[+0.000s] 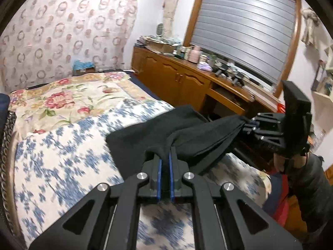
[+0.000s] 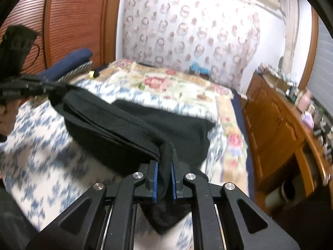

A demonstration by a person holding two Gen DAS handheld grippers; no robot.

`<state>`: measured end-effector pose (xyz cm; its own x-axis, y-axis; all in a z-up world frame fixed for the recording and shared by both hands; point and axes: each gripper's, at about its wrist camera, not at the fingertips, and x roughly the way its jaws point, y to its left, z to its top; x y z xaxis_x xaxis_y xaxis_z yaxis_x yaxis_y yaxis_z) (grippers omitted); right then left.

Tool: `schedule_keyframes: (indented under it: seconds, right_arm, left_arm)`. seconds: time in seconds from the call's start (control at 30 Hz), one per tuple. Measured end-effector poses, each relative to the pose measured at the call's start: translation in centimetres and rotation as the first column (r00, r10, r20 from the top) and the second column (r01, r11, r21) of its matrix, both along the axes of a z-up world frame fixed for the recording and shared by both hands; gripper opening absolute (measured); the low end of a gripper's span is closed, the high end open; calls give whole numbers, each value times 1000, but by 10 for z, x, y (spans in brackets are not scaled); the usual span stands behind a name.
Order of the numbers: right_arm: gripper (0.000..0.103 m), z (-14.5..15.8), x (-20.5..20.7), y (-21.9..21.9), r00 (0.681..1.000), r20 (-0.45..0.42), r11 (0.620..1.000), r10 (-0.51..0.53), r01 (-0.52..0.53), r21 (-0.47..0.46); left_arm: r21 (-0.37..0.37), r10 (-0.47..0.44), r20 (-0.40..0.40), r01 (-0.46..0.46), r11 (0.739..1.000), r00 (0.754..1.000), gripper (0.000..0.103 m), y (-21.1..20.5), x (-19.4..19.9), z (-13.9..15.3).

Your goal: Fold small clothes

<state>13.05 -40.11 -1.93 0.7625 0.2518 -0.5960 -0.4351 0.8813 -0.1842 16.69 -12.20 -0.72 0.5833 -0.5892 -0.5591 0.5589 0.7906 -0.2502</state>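
Note:
A black garment point(image 1: 158, 133) hangs stretched between my two grippers above the bed, its far part draped on the quilt. My left gripper point(image 1: 165, 156) is shut on one corner of the garment. My right gripper point(image 2: 164, 166) is shut on the other corner, with cloth bunched between its blue pads point(image 2: 155, 179). The right gripper also shows in the left wrist view point(image 1: 247, 125) at the right, pinching the cloth. The left gripper shows in the right wrist view point(image 2: 47, 88) at the left. The garment point(image 2: 129, 125) looks folded in layers along its upper edge.
The bed has a blue-and-white patterned quilt point(image 1: 62, 166) and a floral cover point(image 1: 62, 98) behind it. A wooden cabinet point(image 1: 183, 79) with clutter on top runs along the bed's right side under a shuttered window point(image 1: 243, 25). A folded navy item point(image 2: 68, 62) lies at the bed's left.

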Motion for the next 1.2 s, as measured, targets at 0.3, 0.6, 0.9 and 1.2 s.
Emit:
schedule_keyframes:
  seconds: [0.3, 0.6, 0.9, 1.2]
  right_arm:
    - [7, -6, 85, 13, 998, -50, 999, 31, -30, 15]
    - [24, -34, 139, 4, 987, -161, 1000, -18, 21, 15]
    - [51, -6, 174, -17, 982, -83, 984, -169, 173, 42]
    - [73, -10, 153, -30, 974, -155, 980, -163, 178, 89]
  left_arm:
    - [50, 71, -49, -69, 996, 996, 4, 5, 67, -15]
    - [78, 60, -138, -50, 996, 989, 23, 0, 111, -40]
    - [104, 39, -163, -22, 994, 986, 45, 3, 123, -49]
    - [152, 38, -249, 0, 988, 968, 46, -9, 141, -85]
